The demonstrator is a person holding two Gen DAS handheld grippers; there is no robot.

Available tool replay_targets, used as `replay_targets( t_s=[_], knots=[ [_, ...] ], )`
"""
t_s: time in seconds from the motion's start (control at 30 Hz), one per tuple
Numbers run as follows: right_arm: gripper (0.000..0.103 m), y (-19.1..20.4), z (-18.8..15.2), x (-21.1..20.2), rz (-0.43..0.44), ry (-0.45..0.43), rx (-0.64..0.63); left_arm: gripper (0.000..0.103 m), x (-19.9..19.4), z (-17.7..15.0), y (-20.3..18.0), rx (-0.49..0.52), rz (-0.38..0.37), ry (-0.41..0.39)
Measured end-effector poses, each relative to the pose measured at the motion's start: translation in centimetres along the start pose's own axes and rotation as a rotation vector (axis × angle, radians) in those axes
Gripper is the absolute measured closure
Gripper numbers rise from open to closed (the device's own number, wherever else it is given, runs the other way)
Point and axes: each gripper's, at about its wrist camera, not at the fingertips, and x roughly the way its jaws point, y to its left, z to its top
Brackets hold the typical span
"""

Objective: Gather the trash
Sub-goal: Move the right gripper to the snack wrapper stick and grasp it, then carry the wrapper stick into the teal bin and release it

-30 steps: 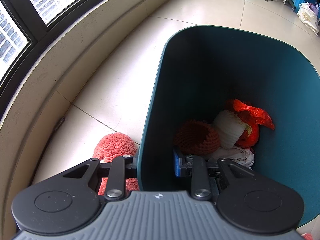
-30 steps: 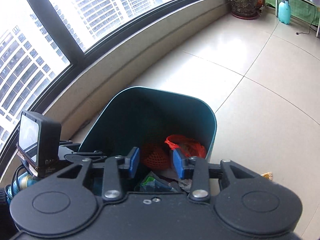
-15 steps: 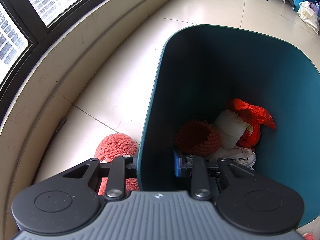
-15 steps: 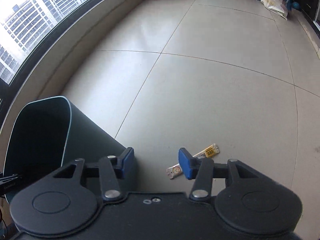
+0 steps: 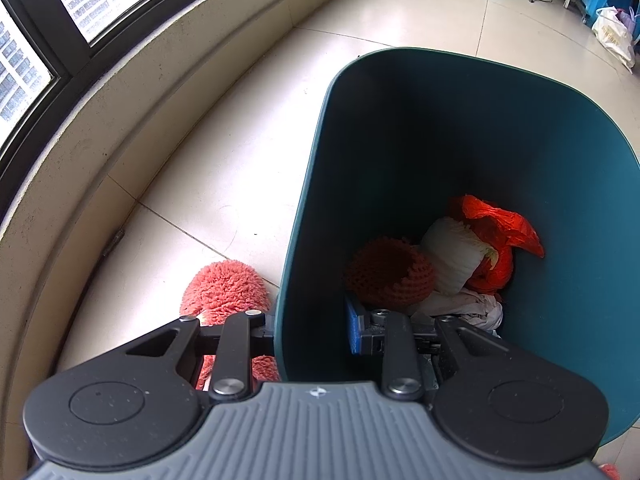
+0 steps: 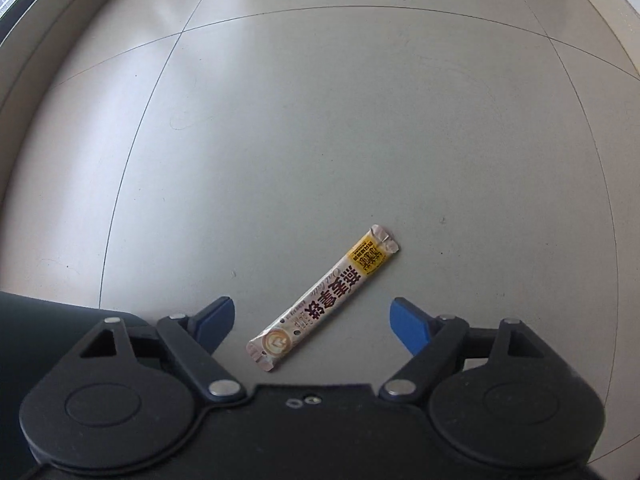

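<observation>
Tiled floor [image 6: 320, 120], pale, thin grout lines; curved window ledge [image 5: 132, 92] runs along it in left wrist view. Teal bin [image 5: 440, 140], the biggest obj on the floor, fills right half of left wrist view; a dark corner of it also shows at lower left in right wrist view [image 6: 48, 312]. Left gripper [image 5: 310, 330] clamped on bin's near wall: one finger outside, blue pad of the other [image 5: 354, 330] inside against the wall. Bin contents, piled at bottom: red plastic bag [image 5: 496, 236] at back, white ribbed foam sleeve [image 5: 456, 256] leaning on it, orange-brown net pouch [image 5: 390, 272] to its left, crumpled white paper [image 5: 476, 306] under them. Fuzzy pink slipper [image 5: 224, 288] on floor just outside bin wall, beside the outer finger. Right gripper [image 6: 312, 318] spread wide over bare floor, holding nothing. Stick sachet [image 6: 324, 298], cream w/ yellow label at far end, lies flat on tile on a diagonal, near end between the two blue pads [image 6: 408, 322], no visible contact w/ either. Height of gripper above floor: can't tell.
</observation>
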Motion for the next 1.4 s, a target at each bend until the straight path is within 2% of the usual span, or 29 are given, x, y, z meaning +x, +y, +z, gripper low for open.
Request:
replay_targets(
  t_s=[0.3,0.4,0.43,0.5,0.6,0.63,0.7,0.83,0.97,1.03,1.27,1.4],
  knots=[
    [0.024,1.2,0.6,3.8,-0.047,0.032,0.025,0.075,0.2,-0.3,-0.2,0.013,-0.012,0.011],
    [0.037,1.9,0.4,5.1,-0.096,0.046,0.015,0.075,0.2,-0.3,-0.2,0.014,-0.022,0.014],
    [0.046,2.2,0.3,5.4,-0.112,0.047,0.010,0.075,0.2,-0.3,-0.1,0.012,-0.026,0.017],
    [0.047,2.4,0.2,5.7,-0.120,0.042,0.023,0.075,0.3,-0.3,-0.1,0.013,-0.032,0.020],
    [0.057,2.6,0.0,6.0,-0.125,0.051,0.023,0.075,0.3,-0.4,-0.1,0.018,-0.035,0.023],
    [0.063,2.7,-0.1,6.3,-0.128,0.058,0.020,0.075,0.2,-0.4,-0.1,0.019,-0.035,0.021],
    [0.065,2.8,-0.4,6.6,-0.130,0.067,0.021,0.075,0.2,-0.4,0.0,0.018,-0.038,0.019],
    [0.076,2.9,-0.7,6.6,-0.118,0.064,0.001,0.075,0.1,-0.5,0.1,0.019,-0.039,0.017],
    [0.093,2.4,-1.3,6.1,-0.071,0.067,-0.008,0.075,0.2,-0.4,0.0,0.018,-0.036,0.018],
    [0.097,2.2,-1.9,5.8,-0.051,0.067,-0.022,0.075,0.2,-0.4,0.1,0.013,-0.038,0.019],
    [0.101,0.9,-4.0,4.9,-0.049,0.061,-0.100,0.075,0.2,-0.5,-0.1,0.019,-0.017,0.009],
    [0.101,0.7,-4.4,3.0,-0.047,0.049,-0.166,0.075,0.4,-0.5,-0.2,0.018,-0.003,0.004]
  ],
)
